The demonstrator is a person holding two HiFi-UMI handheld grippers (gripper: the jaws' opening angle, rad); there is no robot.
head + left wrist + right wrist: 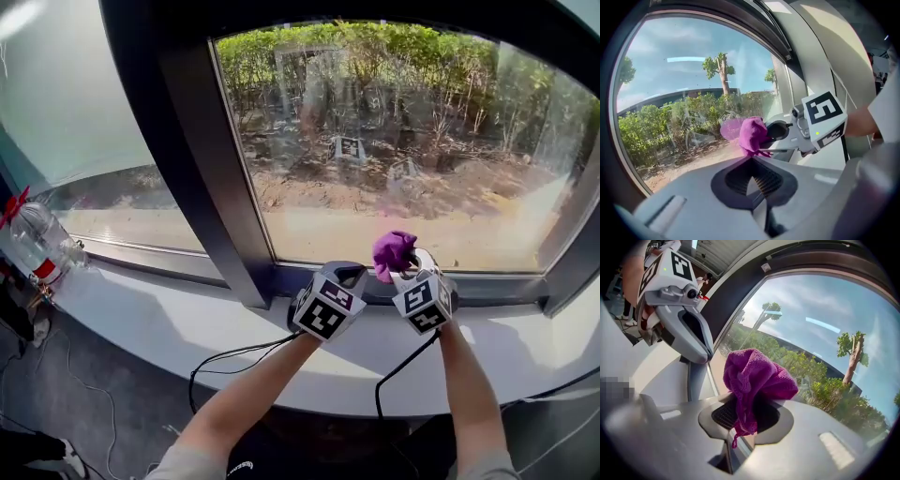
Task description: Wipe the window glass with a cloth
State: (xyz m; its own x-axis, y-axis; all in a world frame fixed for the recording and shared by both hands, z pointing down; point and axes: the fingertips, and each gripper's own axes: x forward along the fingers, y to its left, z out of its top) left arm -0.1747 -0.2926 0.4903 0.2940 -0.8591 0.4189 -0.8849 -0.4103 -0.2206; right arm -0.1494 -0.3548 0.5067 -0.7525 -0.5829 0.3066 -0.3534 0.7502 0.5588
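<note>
The window glass (422, 122) fills the upper right of the head view, with bushes outside. A bunched purple cloth (394, 251) is pinched in my right gripper (405, 265), which is shut on it low by the pane's bottom edge. In the right gripper view the cloth (757, 380) bulges out of the right gripper (750, 404). Its faint reflection lies right beside the cloth (752, 133) in the glass, so it is at or very near the pane. My left gripper (352, 274) sits just left of it, shut and empty, as the left gripper (753, 159) view shows.
A dark window post (202, 159) splits this pane from the left one. The white sill (169, 323) runs below both grippers, with black cables (234, 354) hanging over its front edge. A clear plastic bottle (42, 246) stands at the sill's far left.
</note>
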